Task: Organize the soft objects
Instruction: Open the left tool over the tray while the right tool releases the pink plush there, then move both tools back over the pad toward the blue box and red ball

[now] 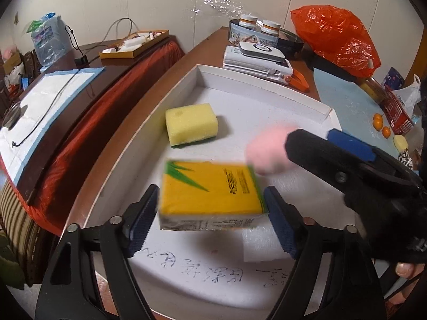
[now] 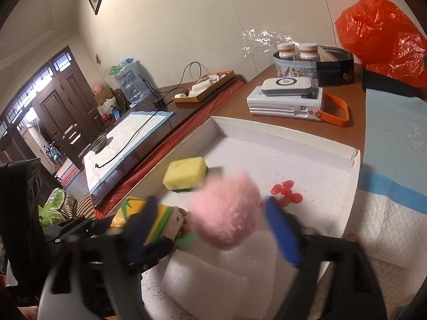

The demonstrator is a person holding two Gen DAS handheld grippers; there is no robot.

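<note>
One yellow rectangular sponge (image 1: pixel 190 124) already sits at 12 o'clock in the white shallow tray (image 1: pixel 267 86). Both the left gripper (image 1: pixel 210 216) and right gripper (image 2: pixel 210 221) look released, dropping the yellow tissue pack (image 1: pixel 210 194) and fluffy pink pompom (image 2: pixel 226 210) around 6.

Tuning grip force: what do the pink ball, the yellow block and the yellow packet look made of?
Pink ball: fluffy plush or faux fur, fuzzy blurred edge.
Yellow block: porous foam sponge, matte, with a dark green scouring layer underneath.
Yellow packet: glossy printed plastic wrap, probably tissues inside.
</note>
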